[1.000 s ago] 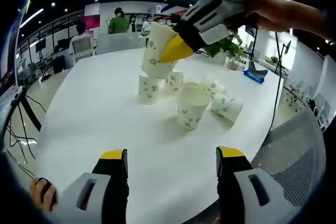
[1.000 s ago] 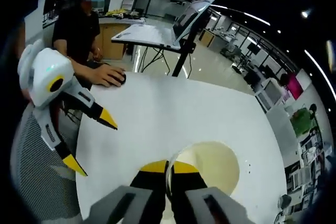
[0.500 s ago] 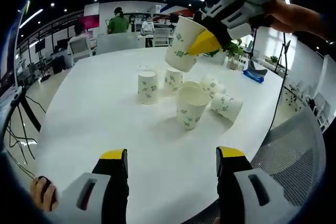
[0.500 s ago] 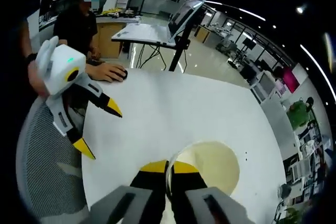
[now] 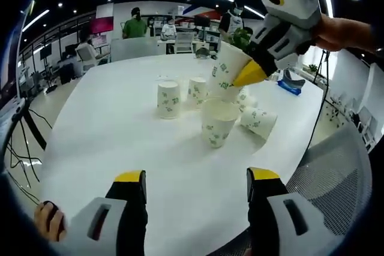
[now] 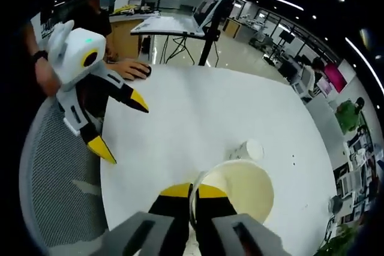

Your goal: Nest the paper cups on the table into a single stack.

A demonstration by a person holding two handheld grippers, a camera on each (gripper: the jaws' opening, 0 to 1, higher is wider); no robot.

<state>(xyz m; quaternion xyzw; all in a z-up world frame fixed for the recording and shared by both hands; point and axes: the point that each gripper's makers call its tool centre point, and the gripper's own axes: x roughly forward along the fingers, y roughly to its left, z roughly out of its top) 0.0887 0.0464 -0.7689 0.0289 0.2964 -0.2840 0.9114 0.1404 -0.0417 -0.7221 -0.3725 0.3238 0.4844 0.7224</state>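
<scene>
In the left gripper view, your left claw point(image 5: 197, 187) stood at 6 o'clock with its two yellow-tipped jaws spread wide and nothing between them, low over the white tabletop point(image 5: 108, 130). A hand point(image 5: 49, 221) showed at 8 o'clock beside the claw body. Going from left to right, the first upright paper cup point(image 5: 168, 99) stood alone near the centre of the tabletop, with a second upright cup point(image 5: 197, 89) just beside it toward 1 o'clock. The open cup point(image 5: 218, 123) stood nearest to you, mouth up, a little right of the centre. Above it, your right claw point(image 5: 248, 74) came in from 1 o'clock, pinching the held cup point(image 5: 227, 79) by its rim; this cup was tilted and hung just above and behind the open cup. I cannot tell if the two were touching. At 3 o'clock from the open cup, a lying cup point(image 5: 260, 120) rested on its side, and another cup point(image 5: 243, 97) showed partly behind the held cup. The mesh back of a chair point(image 5: 333, 166) was at 4 o'clock.

In the right gripper view, your left claw point(image 6: 125, 125) showed at 9 o'clock, its jaws well apart over the tabletop edge point(image 6: 108, 172). At 6 o'clock your right claw point(image 6: 192, 191) had its jaws pressed together on the rim of the held cup point(image 6: 240, 190), whose open mouth faced the camera. Just above that, a small cup point(image 6: 248, 150) lay on the tabletop. A laptop on a stand point(image 6: 183, 19) stood at 12 o'clock.
</scene>
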